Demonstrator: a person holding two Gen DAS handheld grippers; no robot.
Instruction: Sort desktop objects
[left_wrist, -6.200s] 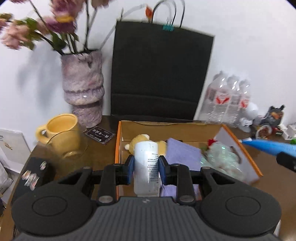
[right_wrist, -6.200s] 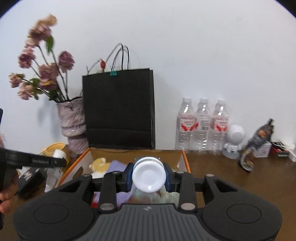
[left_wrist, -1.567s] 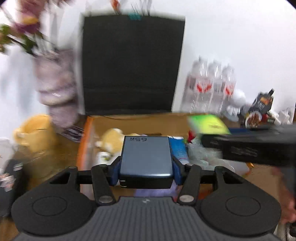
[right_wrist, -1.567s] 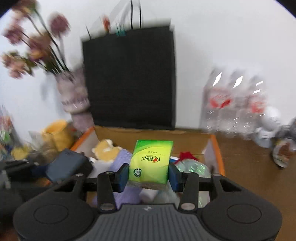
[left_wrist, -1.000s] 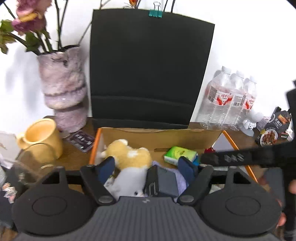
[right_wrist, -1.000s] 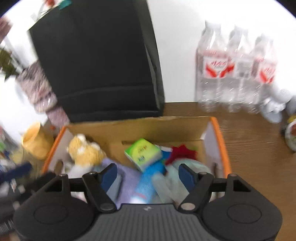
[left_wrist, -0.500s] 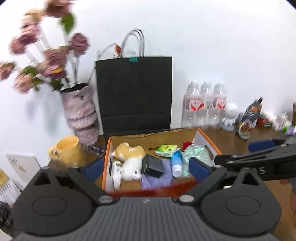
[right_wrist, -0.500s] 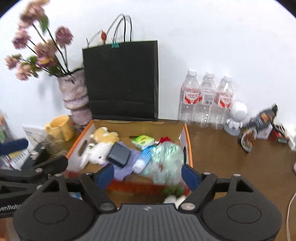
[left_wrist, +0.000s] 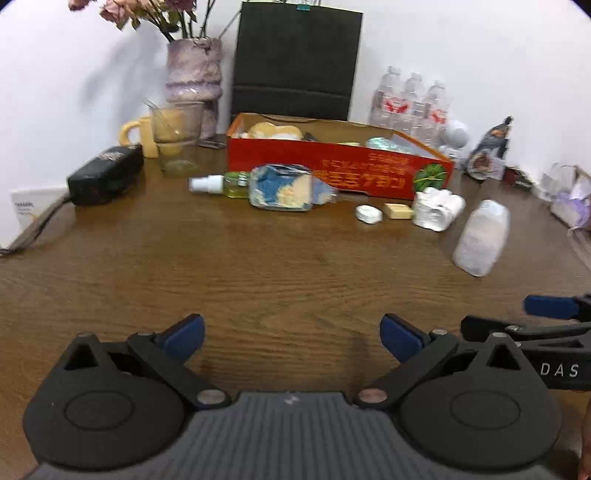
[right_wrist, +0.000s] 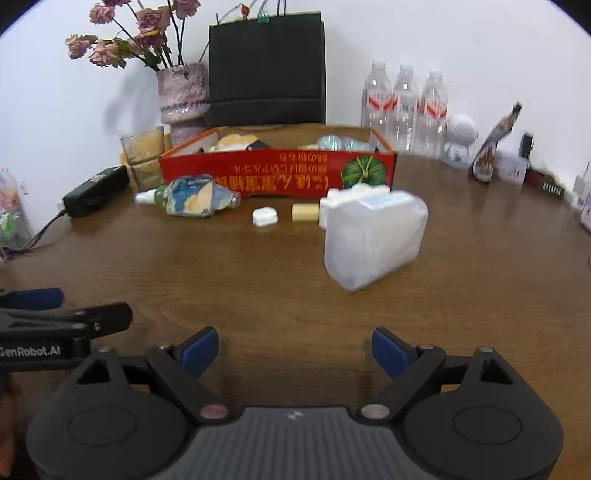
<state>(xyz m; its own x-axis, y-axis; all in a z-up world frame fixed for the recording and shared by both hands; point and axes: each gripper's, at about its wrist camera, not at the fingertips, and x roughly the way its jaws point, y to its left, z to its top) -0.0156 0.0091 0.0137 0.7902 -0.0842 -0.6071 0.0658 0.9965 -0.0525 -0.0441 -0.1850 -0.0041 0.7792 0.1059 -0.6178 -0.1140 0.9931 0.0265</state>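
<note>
A red cardboard box (left_wrist: 338, 168) (right_wrist: 280, 175) at the back of the wooden table holds a plush toy and other items. In front of it lie a small spray bottle (left_wrist: 218, 182), a blue and cream packet (left_wrist: 286, 188) (right_wrist: 195, 201), a small white case (left_wrist: 368, 214) (right_wrist: 265, 216), a tan block (left_wrist: 398, 211) (right_wrist: 305, 212), a white lumpy object (left_wrist: 436, 208) and a white tissue pack (left_wrist: 480, 238) (right_wrist: 375, 240). My left gripper (left_wrist: 291, 334) and right gripper (right_wrist: 293, 345) are both open and empty, low over the near table, well short of the objects.
A glass (left_wrist: 177, 136), a yellow mug (left_wrist: 138, 134), a vase of flowers (left_wrist: 194, 81), a black paper bag (left_wrist: 297, 59), three water bottles (left_wrist: 412, 103) and figurines (left_wrist: 489, 149) line the back. A black adapter with cable (left_wrist: 107, 173) lies at the left.
Both grippers have pulled back from above the box and dropped low over the near table. The loose items in front of the box have come into view.
</note>
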